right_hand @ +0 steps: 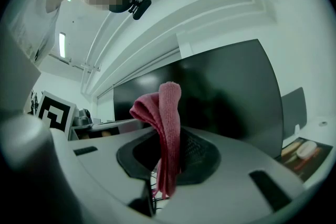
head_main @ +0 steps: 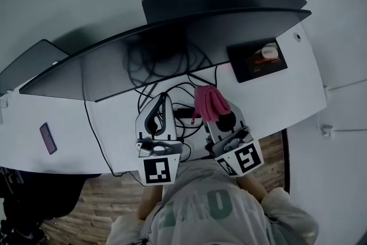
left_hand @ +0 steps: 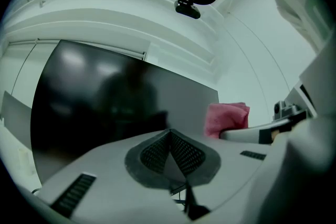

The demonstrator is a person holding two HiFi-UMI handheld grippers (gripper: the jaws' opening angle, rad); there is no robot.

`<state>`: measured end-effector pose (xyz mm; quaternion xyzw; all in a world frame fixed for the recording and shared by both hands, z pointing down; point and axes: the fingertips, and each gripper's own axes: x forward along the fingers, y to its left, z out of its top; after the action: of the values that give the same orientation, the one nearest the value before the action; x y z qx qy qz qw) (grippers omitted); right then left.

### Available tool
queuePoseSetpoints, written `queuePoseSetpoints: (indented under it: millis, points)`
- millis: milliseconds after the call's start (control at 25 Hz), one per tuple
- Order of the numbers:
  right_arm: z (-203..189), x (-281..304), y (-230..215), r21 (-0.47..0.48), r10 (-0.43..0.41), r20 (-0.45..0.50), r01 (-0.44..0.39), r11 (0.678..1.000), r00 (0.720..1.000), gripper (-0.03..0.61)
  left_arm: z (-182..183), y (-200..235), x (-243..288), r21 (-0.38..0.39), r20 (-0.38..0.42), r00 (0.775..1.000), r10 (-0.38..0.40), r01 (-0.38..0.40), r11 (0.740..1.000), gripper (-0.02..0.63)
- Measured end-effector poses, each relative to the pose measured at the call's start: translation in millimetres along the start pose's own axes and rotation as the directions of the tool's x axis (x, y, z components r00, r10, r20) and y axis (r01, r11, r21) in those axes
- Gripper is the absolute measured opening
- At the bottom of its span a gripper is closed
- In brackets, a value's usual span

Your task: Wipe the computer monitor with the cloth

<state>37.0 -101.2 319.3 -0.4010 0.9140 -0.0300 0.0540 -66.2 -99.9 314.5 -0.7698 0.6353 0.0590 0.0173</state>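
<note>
A wide dark monitor (head_main: 143, 60) stands on the white desk (head_main: 287, 94), its screen facing me; it fills the background in the left gripper view (left_hand: 94, 102) and the right gripper view (right_hand: 220, 92). My right gripper (head_main: 215, 109) is shut on a pink cloth (head_main: 209, 102), which sticks up folded between the jaws (right_hand: 165, 128) just in front of the screen's lower edge. The cloth (left_hand: 227, 118) also shows at the right of the left gripper view. My left gripper (head_main: 161, 106) is shut with nothing in it, beside the right one.
Black cables (head_main: 166, 74) lie tangled on the desk under the monitor. A dark tablet-like screen (head_main: 256, 59) lies at the right, a phone (head_main: 48, 137) at the left. A second dark screen (head_main: 28, 63) sits at far left. The desk's front edge is near my body.
</note>
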Motion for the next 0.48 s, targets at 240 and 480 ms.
queuePoseSetpoints:
  millis: [240, 480]
  points:
    - [-4, 0, -17, 0.075, 0.045, 0.009, -0.045, 0.996, 0.999, 0.059, 7, -16, 8, 0.034, 0.037, 0.999, 0.04, -0.042, 0.999, 0.015]
    - [-7, 1, -20, 0.113, 0.072, 0.014, -0.074, 0.991, 0.997, 0.059, 2, -28, 12, 0.049, -0.011, 0.998, 0.068, -0.067, 0.997, 0.014]
